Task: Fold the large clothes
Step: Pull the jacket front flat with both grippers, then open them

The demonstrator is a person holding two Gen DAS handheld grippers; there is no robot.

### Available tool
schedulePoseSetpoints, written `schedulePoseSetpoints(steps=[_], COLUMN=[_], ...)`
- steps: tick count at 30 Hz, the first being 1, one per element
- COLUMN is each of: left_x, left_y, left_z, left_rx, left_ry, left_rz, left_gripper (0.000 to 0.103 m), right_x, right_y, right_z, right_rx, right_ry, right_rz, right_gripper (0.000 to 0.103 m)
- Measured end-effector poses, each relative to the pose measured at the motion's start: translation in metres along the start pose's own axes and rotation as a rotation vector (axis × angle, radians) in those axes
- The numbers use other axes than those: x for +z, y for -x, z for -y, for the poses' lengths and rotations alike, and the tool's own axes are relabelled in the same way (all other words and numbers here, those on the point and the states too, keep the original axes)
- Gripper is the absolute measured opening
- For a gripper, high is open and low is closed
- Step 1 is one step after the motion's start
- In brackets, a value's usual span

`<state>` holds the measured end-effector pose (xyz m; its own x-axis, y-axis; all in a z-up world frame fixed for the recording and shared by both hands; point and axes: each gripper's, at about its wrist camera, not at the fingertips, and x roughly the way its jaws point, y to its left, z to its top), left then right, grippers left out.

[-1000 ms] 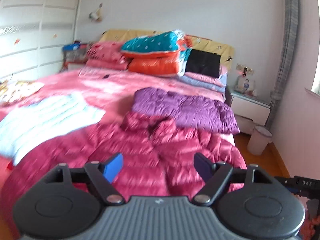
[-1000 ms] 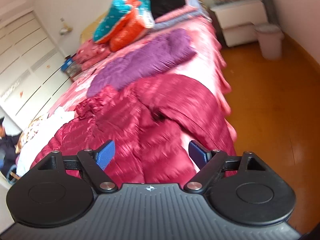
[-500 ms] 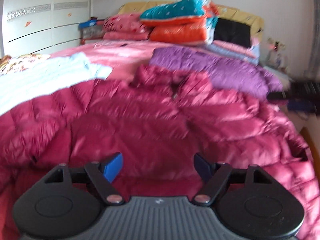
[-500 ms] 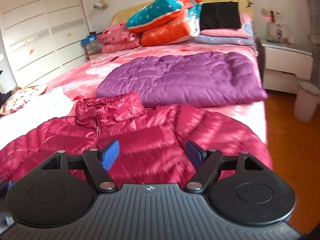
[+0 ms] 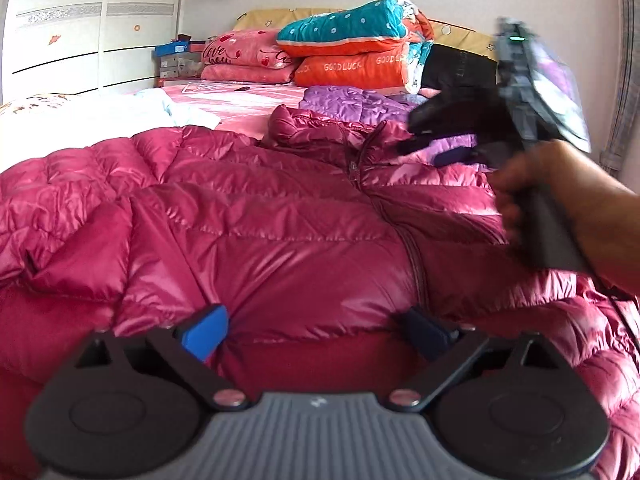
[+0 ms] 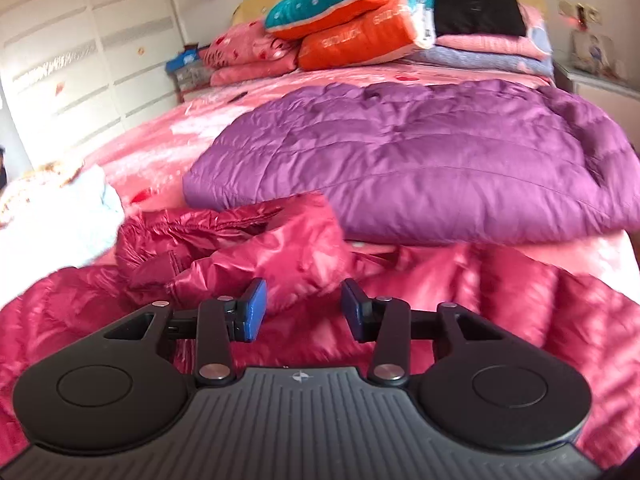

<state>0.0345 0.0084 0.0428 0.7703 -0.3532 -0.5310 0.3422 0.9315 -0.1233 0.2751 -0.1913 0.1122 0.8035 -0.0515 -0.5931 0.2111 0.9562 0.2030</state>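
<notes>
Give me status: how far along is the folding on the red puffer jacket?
Done: the purple jacket lies folded further up the bed. In hand: the red puffer jacket is spread flat, zipped, no fold made. The left gripper has just been opening at its hem; the right gripper has just been closing over the shoulder near the collar, pads not pressing fabric. Left: every fold.

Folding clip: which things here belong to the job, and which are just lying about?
Job: red jacket, left gripper, right gripper.
Lying about: purple jacket, quilt stack, pink pillows, white cloth.
</notes>
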Motion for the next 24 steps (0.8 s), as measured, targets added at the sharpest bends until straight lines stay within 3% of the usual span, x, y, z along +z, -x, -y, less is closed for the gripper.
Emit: schedulePoseSetpoints(steps=[12,24], left_x=[-0.004,-0.008], left_y=[0.0,-0.001], left_z=[0.007,0.008], left_rx=[-0.005,-0.001], left_ry=[-0.004,-0.011], left_rz=[0.007,0.007], left_gripper=[0.1,0.102], right_x=[-0.004,-0.03], right_y=[-0.057,-0.055], right_z=[-0.037,-0.044], right_rx=[-0.041,-0.056], right_ry=[0.119,0.164], right_rz=[-0.058,-0.001], right_gripper=[0.051,0.052])
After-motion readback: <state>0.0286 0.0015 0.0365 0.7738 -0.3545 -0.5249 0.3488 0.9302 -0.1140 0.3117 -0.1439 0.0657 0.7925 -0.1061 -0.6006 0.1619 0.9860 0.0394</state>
